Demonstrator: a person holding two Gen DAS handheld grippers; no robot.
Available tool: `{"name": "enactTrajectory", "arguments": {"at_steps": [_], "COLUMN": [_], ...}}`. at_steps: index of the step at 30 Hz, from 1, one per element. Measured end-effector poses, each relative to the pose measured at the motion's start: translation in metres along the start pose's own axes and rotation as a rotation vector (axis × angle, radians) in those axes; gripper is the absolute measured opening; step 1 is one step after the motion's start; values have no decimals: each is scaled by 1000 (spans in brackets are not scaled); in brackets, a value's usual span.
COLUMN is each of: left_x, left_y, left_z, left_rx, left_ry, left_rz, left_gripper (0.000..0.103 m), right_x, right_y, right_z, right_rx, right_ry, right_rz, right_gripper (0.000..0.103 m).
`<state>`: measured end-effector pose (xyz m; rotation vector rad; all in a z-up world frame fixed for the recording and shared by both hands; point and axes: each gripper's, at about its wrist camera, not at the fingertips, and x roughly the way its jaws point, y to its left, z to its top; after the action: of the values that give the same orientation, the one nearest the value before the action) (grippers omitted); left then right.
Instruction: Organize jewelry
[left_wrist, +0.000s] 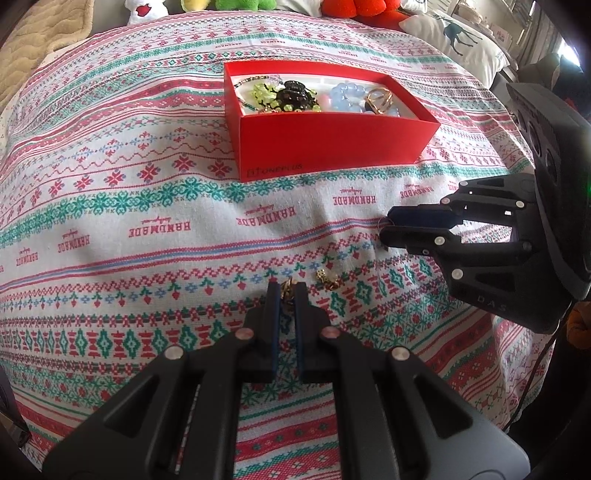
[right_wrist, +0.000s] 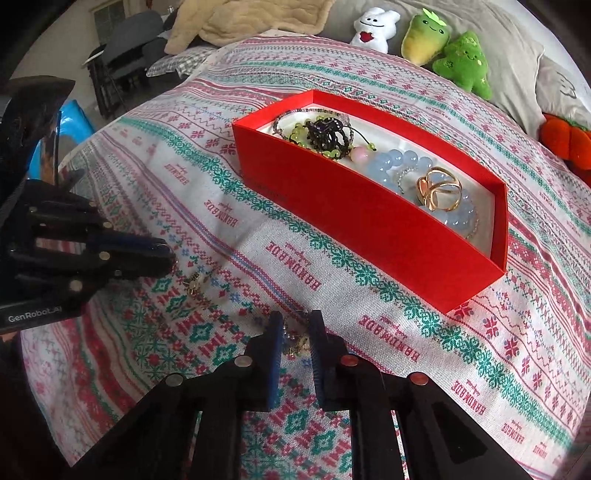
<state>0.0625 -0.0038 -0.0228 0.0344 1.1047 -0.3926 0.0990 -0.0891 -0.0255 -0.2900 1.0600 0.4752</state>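
Note:
A red box (left_wrist: 325, 144) stands on the patterned cloth; it also shows in the right wrist view (right_wrist: 369, 229). It holds bead bracelets, a black clip and a gold ring (right_wrist: 439, 190). My left gripper (left_wrist: 287, 290) has its jaws narrowly apart around a small gold piece (left_wrist: 287, 288) at the tips. A second gold piece (left_wrist: 327, 279) lies on the cloth just to its right. My right gripper (right_wrist: 295, 323) is slightly open over a small gold piece (right_wrist: 295, 341) lying between its fingers. In the left wrist view the right gripper (left_wrist: 386, 230) comes in from the right, low to the cloth.
Plush toys (right_wrist: 424, 37) and pillows (left_wrist: 458, 37) line the far side of the bed. A beige blanket (right_wrist: 240, 18) lies at the back. A chair (right_wrist: 125, 40) stands beyond the bed edge. The left gripper (right_wrist: 168, 258) shows in the right wrist view.

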Motion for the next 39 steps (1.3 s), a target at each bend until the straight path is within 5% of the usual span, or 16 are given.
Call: {"name": "enactTrajectory", "arguments": {"at_steps": [12, 19, 23, 29, 39], "left_x": [-12, -18, -19, -20, -10], "left_y": [6, 11, 11, 4, -4], "left_z": [-3, -9, -15, -18, -8], "left_rx": [-20, -41, -51, -28, -13], "left_ry": [-24, -27, -29, -35, -10], "left_rz": [8, 2, 2, -2, 1], "left_gripper": [8, 8, 8, 8, 8], "right_x": [-24, -27, -21, -16, 0], "right_y": [-42, -18, -4, 2, 6], "right_z": [1, 1, -5, -7, -7], "right_rx": [161, 76, 33, 17, -41], "right_ry": [-61, -56, -43, -53, -19], "right_rz": [15, 27, 3, -12, -37], "right_gripper": [10, 26, 56, 55, 26]}}
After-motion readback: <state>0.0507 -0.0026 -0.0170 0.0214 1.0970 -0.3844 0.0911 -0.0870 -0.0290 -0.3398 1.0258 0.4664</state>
